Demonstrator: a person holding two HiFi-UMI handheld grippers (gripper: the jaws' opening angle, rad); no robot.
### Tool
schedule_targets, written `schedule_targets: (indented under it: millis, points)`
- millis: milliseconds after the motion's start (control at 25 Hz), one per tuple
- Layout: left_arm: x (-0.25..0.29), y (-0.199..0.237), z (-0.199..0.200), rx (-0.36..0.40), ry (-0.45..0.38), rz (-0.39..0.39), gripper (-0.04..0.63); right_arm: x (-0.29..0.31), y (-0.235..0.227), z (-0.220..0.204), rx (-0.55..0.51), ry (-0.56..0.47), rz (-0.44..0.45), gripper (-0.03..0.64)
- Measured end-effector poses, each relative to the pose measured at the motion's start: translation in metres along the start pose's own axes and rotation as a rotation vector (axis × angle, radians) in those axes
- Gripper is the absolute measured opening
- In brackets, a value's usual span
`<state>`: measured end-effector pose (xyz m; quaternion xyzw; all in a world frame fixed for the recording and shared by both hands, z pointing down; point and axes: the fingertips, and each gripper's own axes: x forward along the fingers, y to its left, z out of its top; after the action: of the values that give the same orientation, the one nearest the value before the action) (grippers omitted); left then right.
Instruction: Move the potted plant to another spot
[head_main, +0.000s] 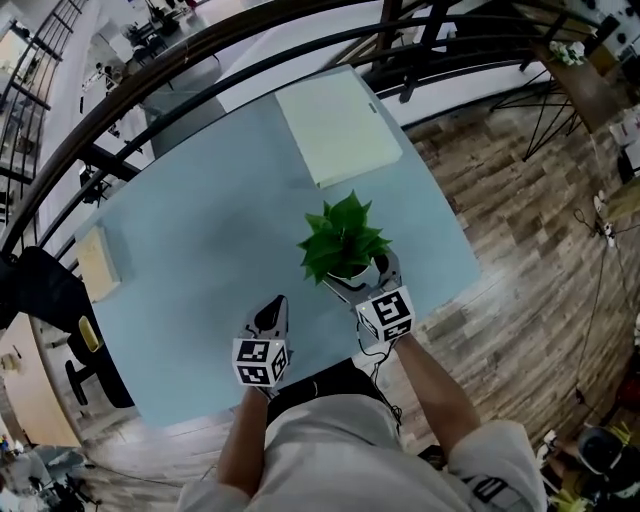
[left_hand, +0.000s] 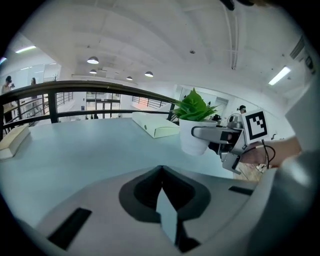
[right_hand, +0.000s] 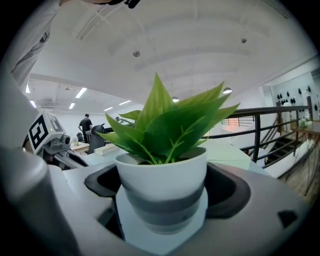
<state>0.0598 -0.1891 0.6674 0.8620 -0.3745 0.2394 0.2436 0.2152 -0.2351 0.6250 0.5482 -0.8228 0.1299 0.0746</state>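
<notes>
R gripper (head_main: 358, 278): jaws clamped on potted plant (head_main: 343, 238), at pot wall. L gripper (head_main: 272, 312): jaws closed, empty, over table (head_main: 200, 230).

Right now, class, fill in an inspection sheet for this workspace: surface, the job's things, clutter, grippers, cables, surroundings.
Surface: pale blue table, mostly bare.
Job's things: potted plant, upright in a white pot, near the table's front edge; cannot tell if lifted.
Clutter: flat box at the far edge; wooden block at the left edge.
Grippers: right gripper fingers shut on the pot; left gripper fingers together, holding nothing.
Cables: black cable hanging from the right gripper.
Surroundings: dark railing; wood floor.
</notes>
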Motion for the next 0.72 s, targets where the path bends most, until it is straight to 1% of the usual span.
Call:
schedule_targets:
  millis: [200,720]
  points:
    - [0.006,0.013,-0.003,-0.034,0.0,0.037,0.011,0.02,-0.004,-0.008,-0.026,0.03,0.032,0.509]
    - [0.022,0.034,0.003,-0.088,-0.011,0.092,0.011,0.06,-0.02,-0.031,-0.066,0.112,0.081,0.509]
